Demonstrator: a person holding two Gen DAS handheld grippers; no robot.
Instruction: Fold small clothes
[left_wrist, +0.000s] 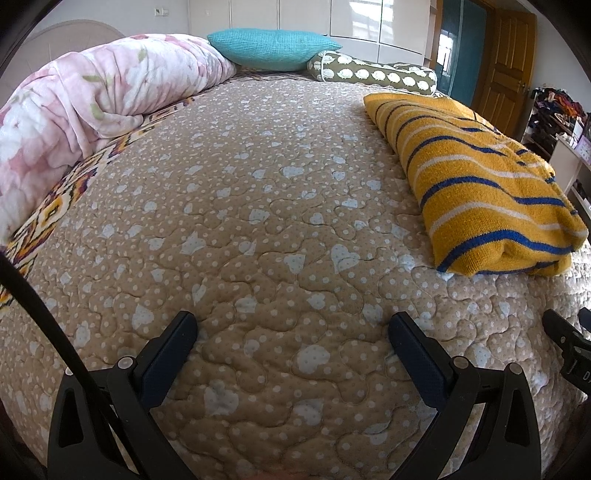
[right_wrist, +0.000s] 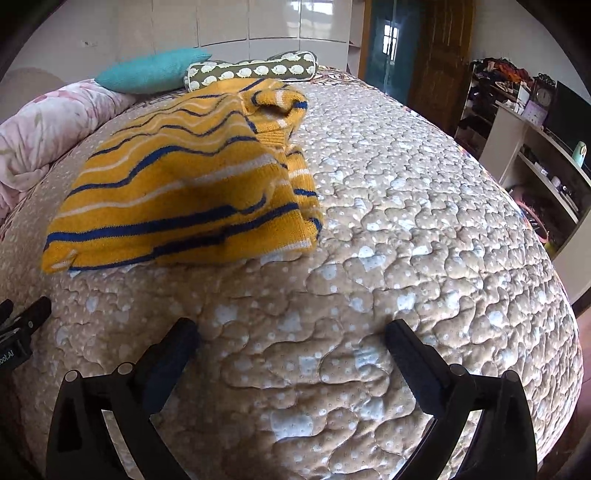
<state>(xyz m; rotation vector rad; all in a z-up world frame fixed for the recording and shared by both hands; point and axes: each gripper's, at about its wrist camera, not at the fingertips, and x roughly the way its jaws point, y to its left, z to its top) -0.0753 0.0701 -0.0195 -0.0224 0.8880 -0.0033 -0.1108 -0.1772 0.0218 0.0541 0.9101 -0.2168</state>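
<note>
The striped yellow sweater is found folded on the bed, well ahead of the left hand-held gripper and right hand-held gripper, both spread wide and empty, presumably because the fold is judged finished.

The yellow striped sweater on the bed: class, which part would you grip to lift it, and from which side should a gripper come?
Probably the near folded edge of the yellow striped sweater, approached from the front, low along the quilt. That edge is thick, faces both open grippers, and lies flat; the bunched far end looks loose and may unfold.
</note>
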